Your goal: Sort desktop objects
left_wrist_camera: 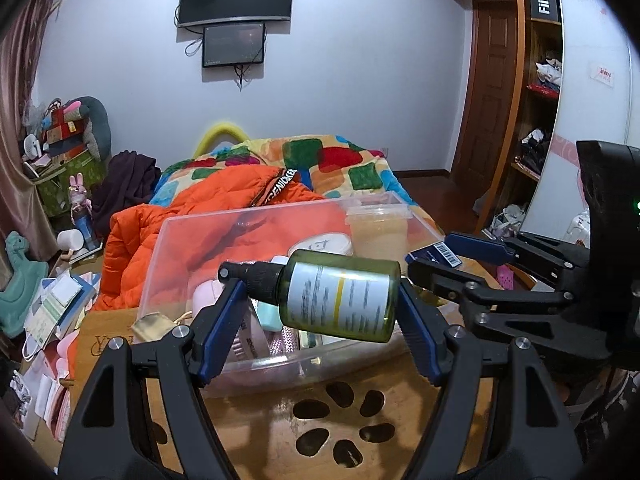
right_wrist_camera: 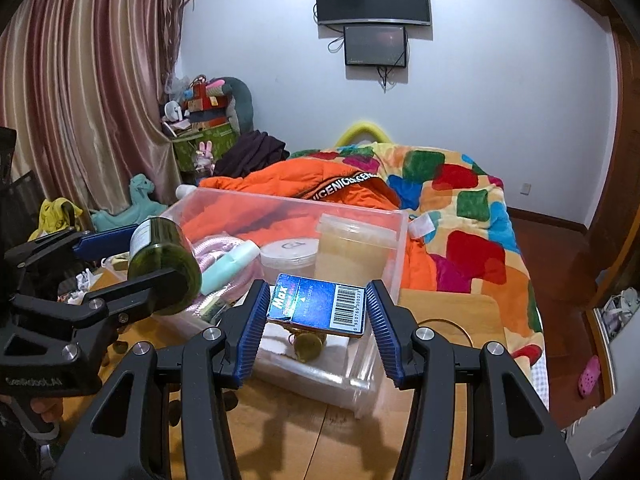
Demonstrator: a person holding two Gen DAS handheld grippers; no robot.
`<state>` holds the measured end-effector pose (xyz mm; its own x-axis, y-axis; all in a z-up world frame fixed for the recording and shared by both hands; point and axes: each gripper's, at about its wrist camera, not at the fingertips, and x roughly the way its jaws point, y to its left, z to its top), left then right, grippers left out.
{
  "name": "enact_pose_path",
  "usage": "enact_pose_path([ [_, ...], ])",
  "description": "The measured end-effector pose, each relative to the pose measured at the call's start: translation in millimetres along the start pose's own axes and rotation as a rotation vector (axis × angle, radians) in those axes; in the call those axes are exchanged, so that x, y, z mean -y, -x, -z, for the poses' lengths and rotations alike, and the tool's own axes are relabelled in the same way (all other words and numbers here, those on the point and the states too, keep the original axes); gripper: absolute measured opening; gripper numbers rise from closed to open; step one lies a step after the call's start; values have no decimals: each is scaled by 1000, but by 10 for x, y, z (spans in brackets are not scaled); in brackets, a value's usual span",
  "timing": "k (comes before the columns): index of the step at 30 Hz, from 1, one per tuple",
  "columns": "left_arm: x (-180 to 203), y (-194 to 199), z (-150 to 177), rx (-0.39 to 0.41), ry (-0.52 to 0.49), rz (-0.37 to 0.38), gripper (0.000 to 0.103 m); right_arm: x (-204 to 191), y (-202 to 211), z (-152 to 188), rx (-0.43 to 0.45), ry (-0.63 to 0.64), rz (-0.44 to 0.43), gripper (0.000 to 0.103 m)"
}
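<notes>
My left gripper (left_wrist_camera: 320,312) is shut on a green spray bottle (left_wrist_camera: 340,300) with a black nozzle, held sideways above the near end of a clear plastic bin (left_wrist_camera: 168,248). The bottle also shows in the right wrist view (right_wrist_camera: 164,264), at the left. My right gripper (right_wrist_camera: 316,320) is shut on a blue card box (right_wrist_camera: 320,306) with a barcode, held over the bin's near right corner (right_wrist_camera: 360,392). The box also shows in the left wrist view (left_wrist_camera: 438,252). The bin holds a beige lidded tub (right_wrist_camera: 352,248), a round white jar (right_wrist_camera: 290,256), a mint tube (right_wrist_camera: 228,264) and pink items.
The bin stands on a wooden table (right_wrist_camera: 340,440) with paw-shaped cut-outs (left_wrist_camera: 340,424). Behind is a bed with an orange jacket (right_wrist_camera: 320,184) and a colourful blanket (right_wrist_camera: 460,208). Clutter lies on the floor at the left (left_wrist_camera: 52,320). Shelves stand at the right (left_wrist_camera: 536,120).
</notes>
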<state>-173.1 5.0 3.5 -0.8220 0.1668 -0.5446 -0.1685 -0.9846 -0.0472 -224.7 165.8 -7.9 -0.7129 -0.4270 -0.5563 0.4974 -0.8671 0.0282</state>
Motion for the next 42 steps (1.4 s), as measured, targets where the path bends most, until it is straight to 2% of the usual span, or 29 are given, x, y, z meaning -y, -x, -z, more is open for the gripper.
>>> enact_pose_path([
  [10, -14, -59, -20, 1, -18, -8, 73, -75, -196, 15, -36, 59, 13, 47],
  [19, -75, -1, -52, 8, 14, 8, 75, -64, -186, 5, -44, 59, 25, 48],
  [22, -81, 69, -59, 23, 14, 7, 76, -68, -140, -12, -35, 57, 32, 56],
  [23, -82, 93, -64, 30, 12, 3, 79, -73, -112, -16, -26, 58, 38, 60],
  [26, -83, 187, -78, 56, 8, -15, 86, -103, -44, -29, -9, 67, 56, 65],
  [33, -99, 401, -65, 89, 2, -51, 95, -151, 139, -50, 25, 71, 111, 84],
  [40, -131, 595, 30, 102, 18, -77, 98, -192, 297, -28, 20, 57, 145, 89],
  [42, -145, 647, 63, 106, 25, -82, 99, -206, 360, -8, 25, 45, 145, 103],
])
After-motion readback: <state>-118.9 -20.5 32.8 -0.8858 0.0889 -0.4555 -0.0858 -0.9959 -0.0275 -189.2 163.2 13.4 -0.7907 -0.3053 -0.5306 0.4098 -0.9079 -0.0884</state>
